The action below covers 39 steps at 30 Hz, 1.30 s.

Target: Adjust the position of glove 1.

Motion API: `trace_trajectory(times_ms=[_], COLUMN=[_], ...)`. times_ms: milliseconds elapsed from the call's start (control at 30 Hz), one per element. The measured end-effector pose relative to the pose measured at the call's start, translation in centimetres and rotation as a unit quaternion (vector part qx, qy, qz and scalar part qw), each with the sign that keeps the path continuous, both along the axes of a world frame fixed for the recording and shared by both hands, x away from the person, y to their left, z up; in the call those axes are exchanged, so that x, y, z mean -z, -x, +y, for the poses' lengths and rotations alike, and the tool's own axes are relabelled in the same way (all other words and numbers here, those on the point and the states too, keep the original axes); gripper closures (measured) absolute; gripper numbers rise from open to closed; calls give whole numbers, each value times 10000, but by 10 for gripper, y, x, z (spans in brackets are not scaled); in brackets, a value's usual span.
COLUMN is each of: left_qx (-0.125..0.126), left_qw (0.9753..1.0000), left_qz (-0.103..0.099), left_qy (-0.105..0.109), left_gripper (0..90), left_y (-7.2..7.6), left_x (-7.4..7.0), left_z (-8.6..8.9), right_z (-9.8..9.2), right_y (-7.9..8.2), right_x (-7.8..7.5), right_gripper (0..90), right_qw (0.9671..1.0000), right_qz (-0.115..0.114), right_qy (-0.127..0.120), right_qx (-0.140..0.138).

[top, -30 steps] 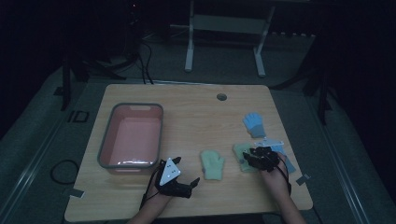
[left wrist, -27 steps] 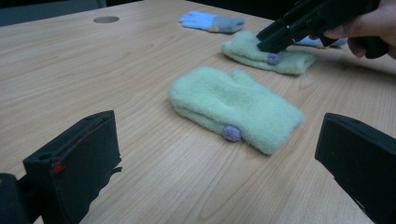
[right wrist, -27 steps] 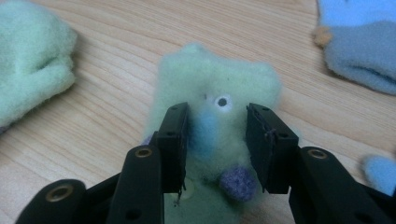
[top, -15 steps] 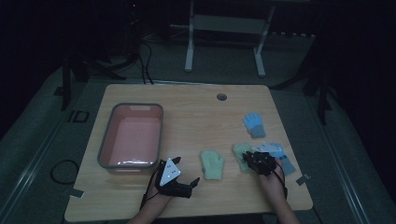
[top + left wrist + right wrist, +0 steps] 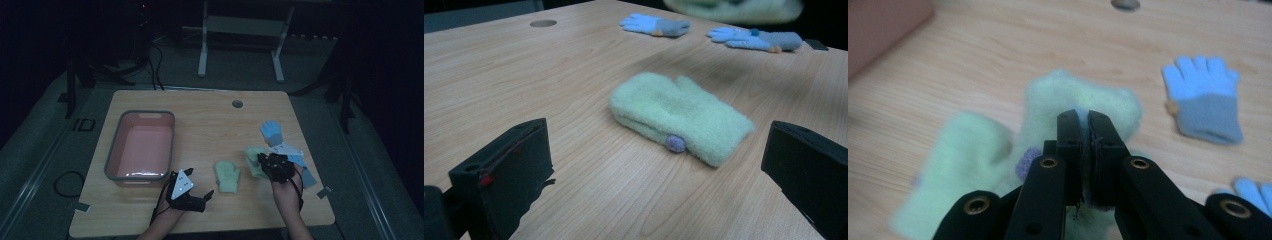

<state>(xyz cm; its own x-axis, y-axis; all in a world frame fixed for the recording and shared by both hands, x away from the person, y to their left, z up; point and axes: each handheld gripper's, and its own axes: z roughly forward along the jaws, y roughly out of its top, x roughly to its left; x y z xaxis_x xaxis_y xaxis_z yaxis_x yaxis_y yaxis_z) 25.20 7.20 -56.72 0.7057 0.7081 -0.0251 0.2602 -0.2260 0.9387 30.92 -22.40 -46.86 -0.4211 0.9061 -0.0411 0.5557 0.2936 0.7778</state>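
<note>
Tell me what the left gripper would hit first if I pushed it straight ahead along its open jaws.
Most likely the fuzzy pale-green mitten lying flat on the wooden table: it sits centred between the left gripper's open jaws, nothing visible before it. Exact depth is uncertain.

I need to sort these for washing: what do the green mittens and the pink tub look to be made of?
The green mitten on the table looks like soft fleece or brushed knit: fuzzy, matte nap, rounded edges. The one in the right gripper looks the same. The pink tub seems moulded plastic: smooth walls, faint sheen, grey rim.
</note>
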Motion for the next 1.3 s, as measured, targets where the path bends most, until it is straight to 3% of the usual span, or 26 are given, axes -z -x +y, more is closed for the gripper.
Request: trace_trajectory(times_ms=[167,333,700,767,1300], left_qx=[8,41,60,61,64], left_qw=[10000,10000,10000,10000,10000], left_qz=[1,5,-8,-5,27], left_qy=[-5,-27,-43,-41,-38], left_gripper=[2,2,2,2,2], left_y=[0,0,0,0,0], left_x=[0,0,0,0,0], left_z=[0,0,0,0,0], right_z=[29,52,83,87,89], right_y=[12,17,17,17,11], right_x=[-18,-17,15,21,57], right_gripper=[855,855,854,854,847], right_qw=[9998,9997,9992,9992,9974], right_qz=[-119,6,321,324,681], right_qy=[-81,-162,-44,81,180], right_qx=[-113,-198,-254,-239,-182])
